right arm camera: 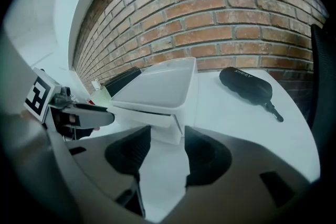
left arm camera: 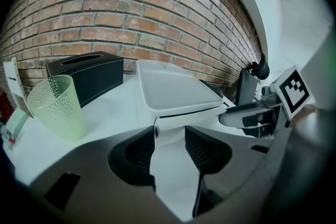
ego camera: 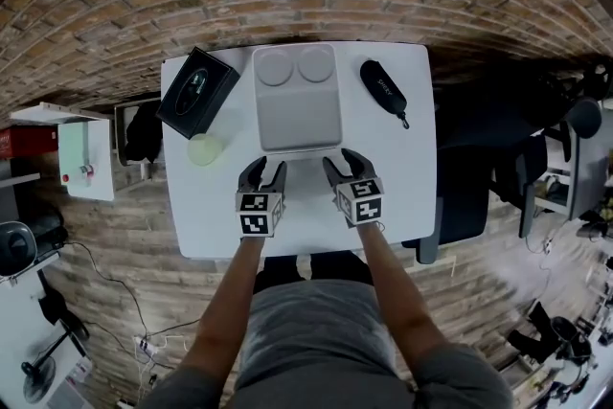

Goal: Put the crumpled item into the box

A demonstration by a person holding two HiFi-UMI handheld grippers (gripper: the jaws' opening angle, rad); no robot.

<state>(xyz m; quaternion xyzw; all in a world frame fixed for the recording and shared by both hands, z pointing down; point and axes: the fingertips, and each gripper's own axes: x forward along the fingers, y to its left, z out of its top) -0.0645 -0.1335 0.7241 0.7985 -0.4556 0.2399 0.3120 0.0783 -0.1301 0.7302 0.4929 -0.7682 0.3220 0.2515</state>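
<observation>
Head view first: the person's body is cut off at the lower edge, and only two forearms reach forward over the white table (ego camera: 402, 196), angled downward. A marker cube hides each wrist. The left gripper (ego camera: 265, 172) and the right gripper (ego camera: 342, 164) sit side by side, both pointing at the near edge of the grey box (ego camera: 297, 115). That box stands mid-table toward the brick wall. A black tissue box (ego camera: 197, 92) and a green cup (ego camera: 204, 149) are on its left, a black case (ego camera: 383, 88) on its right. Whether its top is a lid or a tray cannot be told, and its inside is not visible.

Left gripper view: jaws partly apart, pads bare, only table surface between them. The box's near end stands just beyond the tips and blocks whatever lies behind it.

Right gripper view: jaws likewise partly apart, gripping nothing. The box's near corner is just ahead, with the case well off to the right. The crumpled item cannot be made out in any view.
</observation>
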